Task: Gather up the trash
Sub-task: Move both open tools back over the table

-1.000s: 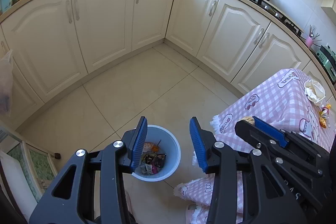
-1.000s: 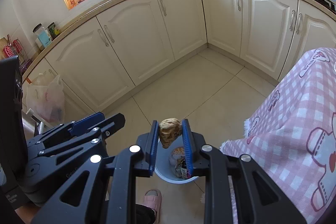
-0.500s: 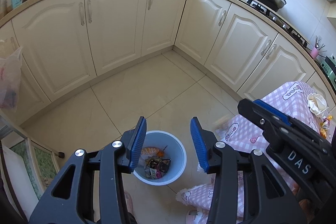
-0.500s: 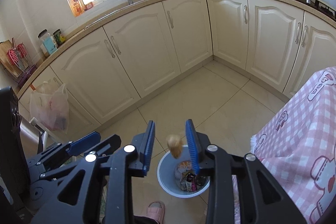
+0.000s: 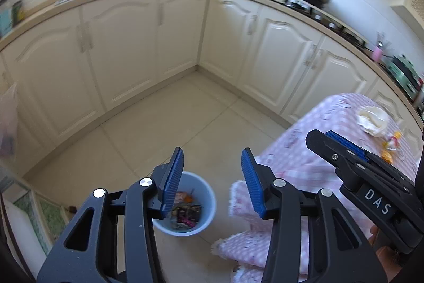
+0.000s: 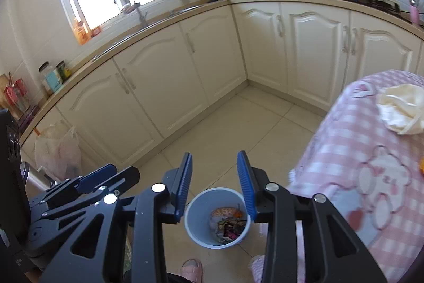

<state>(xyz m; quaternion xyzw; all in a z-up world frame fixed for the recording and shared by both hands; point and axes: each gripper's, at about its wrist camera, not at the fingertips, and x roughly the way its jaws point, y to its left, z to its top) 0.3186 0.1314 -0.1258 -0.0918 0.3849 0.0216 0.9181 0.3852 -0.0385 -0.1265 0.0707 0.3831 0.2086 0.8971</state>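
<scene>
A light blue trash bin (image 6: 193,219) stands on the tiled floor with wrappers and scraps inside; it also shows in the left wrist view (image 5: 208,192). My right gripper (image 6: 215,186) is open and empty, high above the bin. My left gripper (image 5: 212,183) is open and empty, above the bin's right side. A crumpled white tissue (image 6: 401,108) lies on the pink checked tablecloth (image 6: 371,166); it also shows in the left wrist view (image 5: 373,120), beside a small orange-yellow wrapper (image 5: 389,147).
Cream cabinets (image 6: 212,65) line the back and right walls under a counter with a sink, pots and a stove. A plastic bag (image 6: 59,150) hangs at the left. A pink slipper (image 6: 192,268) shows below the bin.
The right gripper opened and let go of the brown lump it held; the lump fell toward the bin. Both grippers have lifted and swung right toward the table.
</scene>
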